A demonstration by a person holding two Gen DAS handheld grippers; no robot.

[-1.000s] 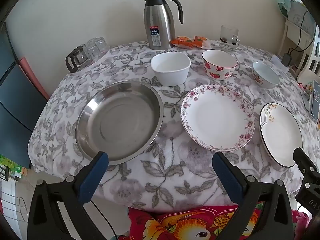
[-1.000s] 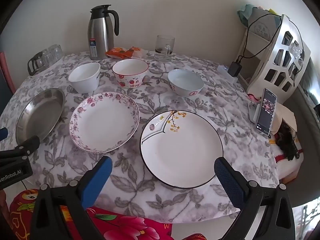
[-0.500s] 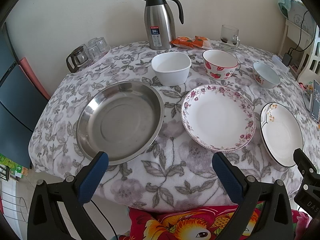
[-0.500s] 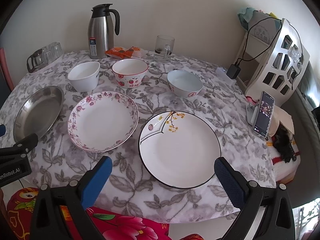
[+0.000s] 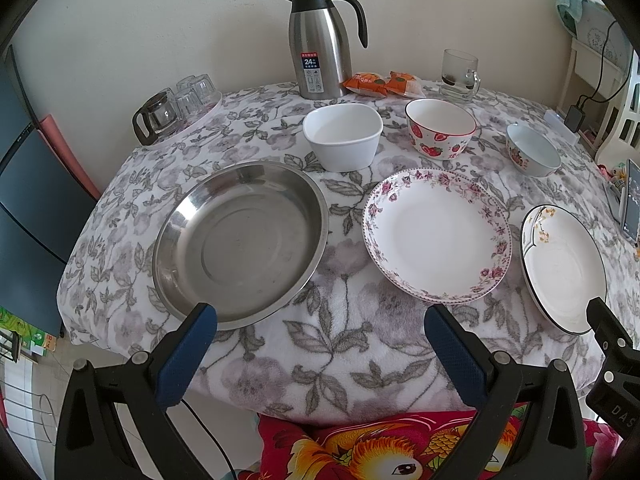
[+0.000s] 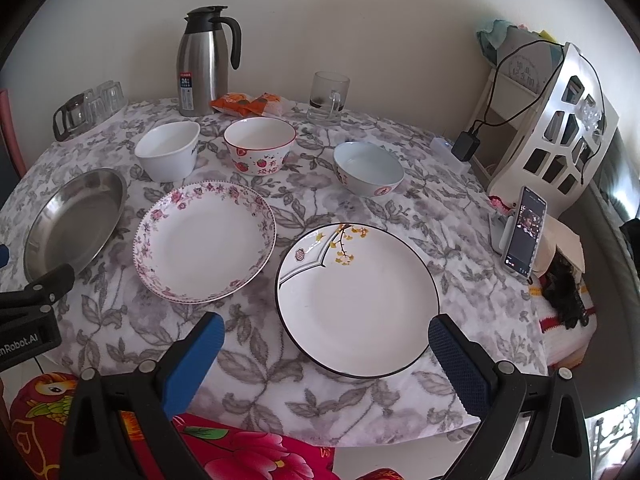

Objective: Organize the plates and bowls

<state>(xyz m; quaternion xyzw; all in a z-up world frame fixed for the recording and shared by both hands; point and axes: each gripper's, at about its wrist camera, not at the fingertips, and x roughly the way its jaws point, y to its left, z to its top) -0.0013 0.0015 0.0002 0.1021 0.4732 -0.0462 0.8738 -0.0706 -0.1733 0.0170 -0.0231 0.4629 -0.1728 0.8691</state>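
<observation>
Left gripper (image 5: 320, 332): fingers spread wide, nothing between them, hovering at the table's near edge. Left pad (image 5: 188, 356) overlaps the near rim of the steel plate (image 5: 240, 240). Right gripper (image 6: 324, 340): fingers likewise wide apart and empty, flanking the near rim of the black-rimmed plate (image 6: 360, 300). Rose-bordered plate (image 6: 204, 240) lies between the two, touching neither. Behind, in a row and apart: white bowl (image 5: 342, 142), strawberry bowl (image 5: 440, 134), pale blue bowl (image 6: 368, 168). Steel flask (image 5: 320, 40) and glass mug (image 5: 460, 76) at the far edge of the floral tablecloth (image 5: 360, 340).
</observation>
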